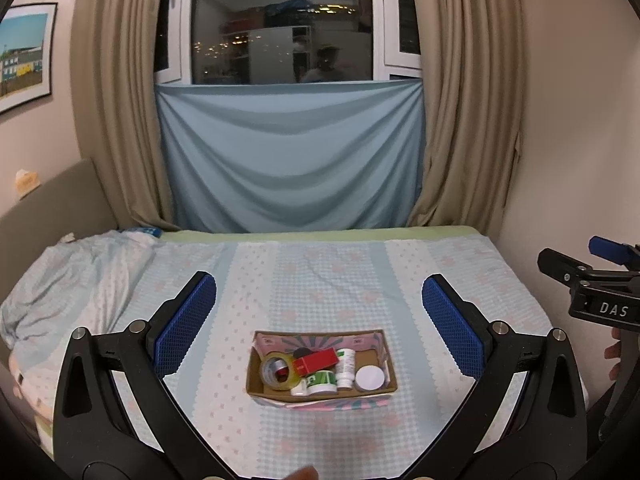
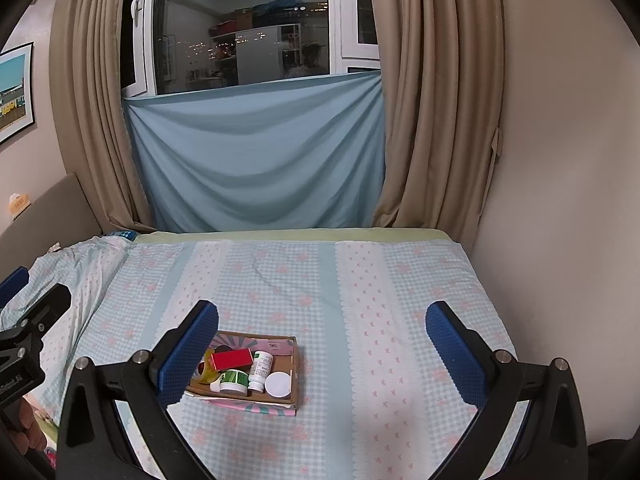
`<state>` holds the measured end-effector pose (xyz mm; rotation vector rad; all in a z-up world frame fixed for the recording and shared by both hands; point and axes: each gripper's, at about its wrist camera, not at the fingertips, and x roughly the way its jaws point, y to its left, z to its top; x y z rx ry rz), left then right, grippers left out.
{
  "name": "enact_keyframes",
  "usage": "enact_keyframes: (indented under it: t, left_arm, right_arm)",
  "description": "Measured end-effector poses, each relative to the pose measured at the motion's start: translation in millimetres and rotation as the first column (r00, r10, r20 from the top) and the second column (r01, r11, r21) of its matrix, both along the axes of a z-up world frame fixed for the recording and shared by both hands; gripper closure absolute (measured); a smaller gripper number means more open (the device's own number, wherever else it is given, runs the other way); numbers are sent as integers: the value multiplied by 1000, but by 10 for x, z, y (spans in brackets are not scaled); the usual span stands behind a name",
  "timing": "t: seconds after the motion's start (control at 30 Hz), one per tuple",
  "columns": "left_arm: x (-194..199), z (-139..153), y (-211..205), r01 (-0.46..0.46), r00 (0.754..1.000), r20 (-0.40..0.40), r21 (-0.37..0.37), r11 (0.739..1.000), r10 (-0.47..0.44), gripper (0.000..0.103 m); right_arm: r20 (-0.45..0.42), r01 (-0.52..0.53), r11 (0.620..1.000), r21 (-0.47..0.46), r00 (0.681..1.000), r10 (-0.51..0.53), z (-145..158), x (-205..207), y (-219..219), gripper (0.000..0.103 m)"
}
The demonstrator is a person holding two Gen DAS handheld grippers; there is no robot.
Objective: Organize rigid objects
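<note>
A shallow cardboard box (image 1: 387, 350) (image 2: 297, 364) sits on the bed. In it lie a tape roll (image 1: 279, 372) (image 2: 205, 374), a red box (image 1: 315, 361) (image 2: 232, 359), a white bottle (image 1: 346, 368) (image 2: 261, 371), a green-labelled jar (image 1: 321, 382) (image 2: 234, 381) and a white round lid (image 1: 369, 377) (image 2: 278, 384). My left gripper (image 1: 320, 326) is open and empty, above and before the box. My right gripper (image 2: 322, 354) is open and empty, to the right of the box; its left finger hides the tape's left side.
The bed (image 1: 320, 272) (image 2: 400, 300) has a blue checked sheet. A crumpled blanket (image 1: 72, 276) lies at its left. A wall (image 2: 560, 200) runs along the right edge. Curtains (image 1: 116, 100) and a blue cloth (image 1: 292, 156) hang behind.
</note>
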<state>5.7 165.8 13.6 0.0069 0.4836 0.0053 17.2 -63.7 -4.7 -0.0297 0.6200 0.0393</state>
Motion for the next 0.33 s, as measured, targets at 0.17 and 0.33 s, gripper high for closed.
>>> enact_keyframes:
  t: [0.17, 0.33]
  left_arm:
    - [-23, 19, -24, 0, 1000, 7, -3, 1000, 0, 0]
    - [-68, 50, -30, 9, 999, 38, -6, 1000, -9, 0]
  right_arm:
    - [-2, 5, 1000, 1, 1000, -5, -17, -13, -19, 0]
    - [-6, 5, 1000, -2, 1000, -5, -26, -26, -16, 0]
